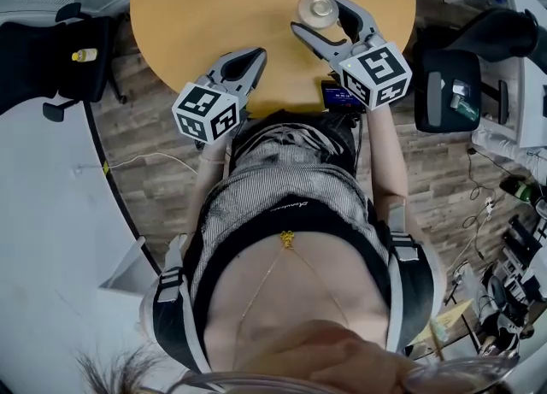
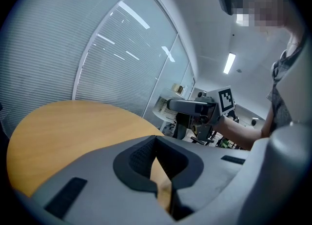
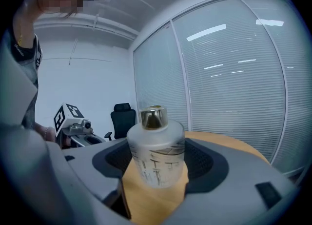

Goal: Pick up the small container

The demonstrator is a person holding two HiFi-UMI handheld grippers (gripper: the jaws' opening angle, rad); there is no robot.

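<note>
Am seeing right gripper (image 1: pixel 315 13) clamping the small container (image 3: pixel 156 153), upright, far-right on the table (image 1: pixel 214 8); left gripper (image 2: pixel 156 142) is sitting closed, empty, nearer me

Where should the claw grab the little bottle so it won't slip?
Grab the bottle by its wide frosted body, under the gold cap, coming in level from the side. It stands upright on the table, its sides are nearly straight, and the cap is much narrower.
</note>
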